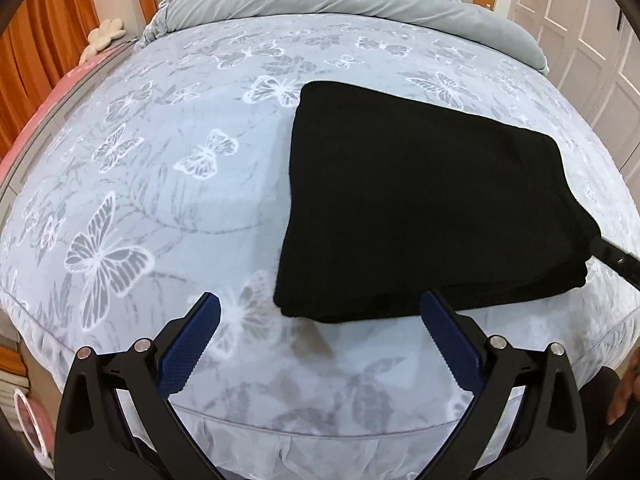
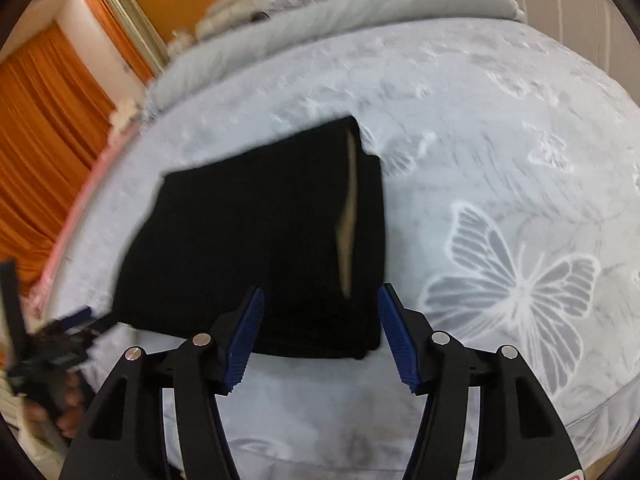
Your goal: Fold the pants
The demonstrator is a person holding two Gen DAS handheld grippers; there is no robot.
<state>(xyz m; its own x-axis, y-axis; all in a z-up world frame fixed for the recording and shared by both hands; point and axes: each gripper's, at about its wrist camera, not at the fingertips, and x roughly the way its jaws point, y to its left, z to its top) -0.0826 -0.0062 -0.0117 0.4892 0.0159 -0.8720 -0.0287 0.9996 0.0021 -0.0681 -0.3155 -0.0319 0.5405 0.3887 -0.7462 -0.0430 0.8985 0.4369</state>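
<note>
Looking down both wrist cams, I've got the black pants (image 1: 424, 208) folded into a compact, roughly square bundle lying flat on the bed (image 1: 160, 208), toward the near edge of the mattress. The sheet is pale blue with white and grey butterflies, and a rolled grey duvet (image 1: 340, 0) sits bunched across the far end.

My left tongs (image 1: 320, 312) are spread wide, gripping nothing, hovering at the near edge of the bed just in front of the bundle's near left corner. My right tongs (image 2: 320, 300) are also released, jaws apart, with the bundle's near right part showing in the gap between them. That view is pretty motion-blurred, so I can't say whether the blue pads touch the fabric.

From the right cam there's a thin tan sliver (image 2: 348, 216) running along the pants near their right edge, maybe lining, hard to tell. In the left view the other tool pokes in at the bundle's right side. Orange curtains (image 2: 40, 140) hang on the left, white wardrobe doors (image 1: 580, 32) on the right.
</note>
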